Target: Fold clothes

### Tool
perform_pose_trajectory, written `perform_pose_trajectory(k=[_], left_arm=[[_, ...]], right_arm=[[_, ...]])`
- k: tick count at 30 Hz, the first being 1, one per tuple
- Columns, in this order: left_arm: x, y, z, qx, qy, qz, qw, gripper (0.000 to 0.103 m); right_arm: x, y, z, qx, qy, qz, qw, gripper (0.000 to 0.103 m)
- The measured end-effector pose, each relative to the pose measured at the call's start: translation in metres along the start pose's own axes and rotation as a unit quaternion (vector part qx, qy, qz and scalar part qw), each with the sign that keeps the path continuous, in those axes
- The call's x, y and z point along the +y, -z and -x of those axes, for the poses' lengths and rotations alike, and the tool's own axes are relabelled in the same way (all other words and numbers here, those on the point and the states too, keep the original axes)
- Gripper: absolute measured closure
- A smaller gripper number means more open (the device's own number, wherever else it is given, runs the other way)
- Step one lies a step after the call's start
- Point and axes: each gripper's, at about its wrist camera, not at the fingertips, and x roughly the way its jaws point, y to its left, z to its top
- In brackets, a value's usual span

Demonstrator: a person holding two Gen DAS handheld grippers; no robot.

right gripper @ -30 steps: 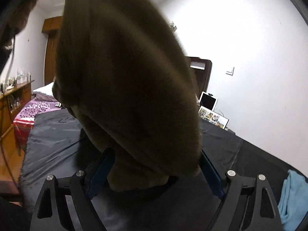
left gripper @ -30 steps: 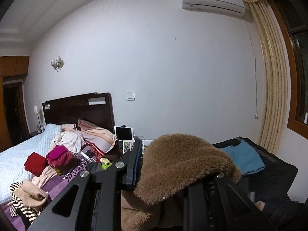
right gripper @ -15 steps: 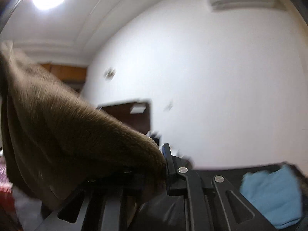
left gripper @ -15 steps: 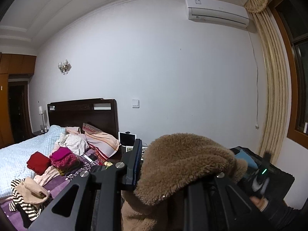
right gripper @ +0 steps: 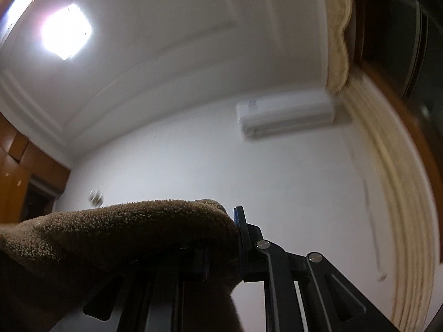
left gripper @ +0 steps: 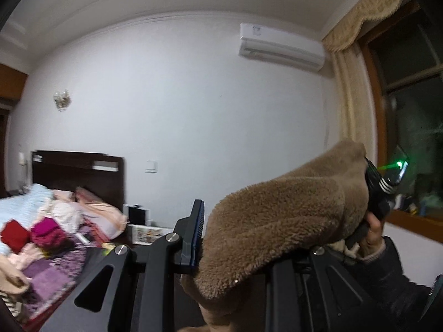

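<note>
The left gripper is clenched on a brown fleece garment, held up in the air and stretched across to the right gripper, whose fingers also pinch it. Behind lie a bed strewn with clothes, a white wall and an air conditioner.

Walls: white, air conditioner high up.
Window: dark pane, cream curtain alongside.
Ceiling: bright lamp.
Bed: dark headboard, left edge.
</note>
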Motion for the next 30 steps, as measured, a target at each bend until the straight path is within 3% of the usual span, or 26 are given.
perform_pose_trajectory(k=[8,10,12,13,21,24,26,28,29,30], left_arm=[[-0.026,0.022,0.006,-0.013,0.138,0.042,0.9894,0.073],[-0.039,0.028,0.002,-0.009,0.165,0.041,0.9854,0.056],[-0.05,0.033,-0.003,-0.007,0.179,0.037,0.9832,0.025],[-0.056,0.036,-0.006,-0.005,0.185,0.035,0.982,0.023],[-0.102,0.065,-0.036,0.047,0.256,0.008,0.9655,0.023],[-0.113,0.076,-0.046,0.063,0.27,0.008,0.9609,0.023],[-0.115,0.08,-0.053,0.069,0.26,0.01,0.963,0.024],[-0.111,0.077,-0.059,0.072,0.236,0.015,0.9689,0.045],[-0.105,0.074,-0.062,0.072,0.219,0.019,0.9728,0.063],[-0.095,0.068,-0.064,0.069,0.198,0.028,0.9774,0.07]], right_arm=[[0.05,-0.094,0.018,-0.073,0.056,0.074,0.993,0.088],[0.057,-0.11,0.021,-0.091,0.068,0.093,0.989,0.088],[0.063,-0.123,0.023,-0.105,0.076,0.109,0.986,0.088],[0.063,-0.127,0.023,-0.11,0.08,0.114,0.984,0.088],[0.064,-0.153,0.039,-0.134,0.103,0.149,0.974,0.088],[0.062,-0.154,0.04,-0.134,0.11,0.153,0.973,0.088],[0.058,-0.153,0.042,-0.134,0.114,0.154,0.972,0.088],[0.051,-0.151,0.043,-0.135,0.121,0.155,0.971,0.088],[0.045,-0.15,0.043,-0.133,0.126,0.154,0.971,0.088],[0.038,-0.148,0.043,-0.131,0.129,0.153,0.971,0.088]])
